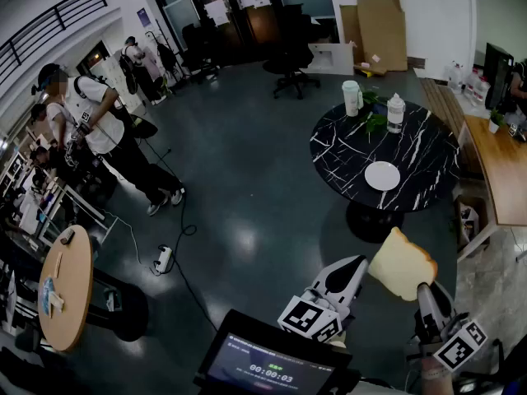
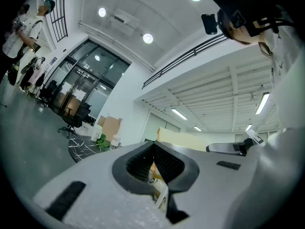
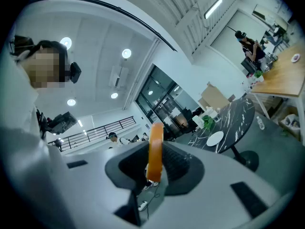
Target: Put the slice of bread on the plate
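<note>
A slice of bread (image 1: 402, 263) with a tan crust is held up in the air, and my right gripper (image 1: 424, 289) is shut on its lower edge. In the right gripper view the bread (image 3: 156, 130) stands edge-on between the pads of that gripper (image 3: 155, 149). The white plate (image 1: 382, 175) lies bare on the near side of a round black marble table (image 1: 424, 151), some way beyond the bread; the right gripper view also has the plate (image 3: 215, 138). My left gripper (image 1: 359, 262) hovers just left of the bread with its jaws together and nothing in them. The left gripper view catches the bread (image 2: 183, 139) as a pale slab.
On the table's far side stand a cup (image 1: 352, 97), a white bottle (image 1: 395, 112) and a small plant (image 1: 372, 118). A wooden desk (image 1: 494, 167) runs along the right. An office chair (image 1: 290, 56) stands behind. People (image 1: 95, 122) and a round wooden table (image 1: 62, 290) are at the left, with a floor cable (image 1: 163, 259) between.
</note>
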The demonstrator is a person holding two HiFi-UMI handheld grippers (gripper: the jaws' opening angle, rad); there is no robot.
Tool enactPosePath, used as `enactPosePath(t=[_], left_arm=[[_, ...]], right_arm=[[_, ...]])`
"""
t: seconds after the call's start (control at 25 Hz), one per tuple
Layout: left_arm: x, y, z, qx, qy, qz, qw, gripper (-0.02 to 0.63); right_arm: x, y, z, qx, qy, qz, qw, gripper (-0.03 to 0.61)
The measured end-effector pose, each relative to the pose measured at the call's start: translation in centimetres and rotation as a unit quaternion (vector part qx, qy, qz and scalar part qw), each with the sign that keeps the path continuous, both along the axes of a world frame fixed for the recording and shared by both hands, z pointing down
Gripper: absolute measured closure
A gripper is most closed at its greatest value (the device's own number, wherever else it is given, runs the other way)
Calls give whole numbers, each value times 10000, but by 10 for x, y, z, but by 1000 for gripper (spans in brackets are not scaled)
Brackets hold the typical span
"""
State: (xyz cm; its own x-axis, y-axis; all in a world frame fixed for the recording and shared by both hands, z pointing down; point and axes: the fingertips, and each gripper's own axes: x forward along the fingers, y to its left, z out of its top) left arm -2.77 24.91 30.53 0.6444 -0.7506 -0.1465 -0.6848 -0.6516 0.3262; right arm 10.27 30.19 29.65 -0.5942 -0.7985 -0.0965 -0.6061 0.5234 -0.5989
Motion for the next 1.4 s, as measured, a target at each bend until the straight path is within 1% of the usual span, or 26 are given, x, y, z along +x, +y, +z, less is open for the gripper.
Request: enactPosePath(t=[0.2, 0.4, 0.56, 0.72, 1.0, 1.2, 1.4], left_arm=[[-13, -47, 0, -12, -6, 67, 10000, 606], [-23, -83, 10, -98, -24, 167, 9998, 606], [-30, -102, 16, -134, -13, 230, 9996, 606], [-35, -115, 21, -198, 21, 247, 9995, 606], [-31, -143, 31, -274, 57, 282, 9992, 606], [-29, -171, 31, -231, 64, 246, 9994, 606], [-34, -204, 43, -369, 35, 79, 9993, 606]], right_arm=[[-14, -45, 3, -76, 37, 63, 9999, 494], [-23, -79, 7, -156, 47, 221, 9996, 494], [-30, -96, 10, -174, 26, 312, 9994, 494], [-34, -104, 18, -289, 40, 359, 9989, 494], [-30, -132, 28, -425, 101, 475, 9979, 494], [-30, -163, 35, -481, 130, 424, 9979, 494], [-33, -201, 46, -579, 183, 224, 9979, 494]])
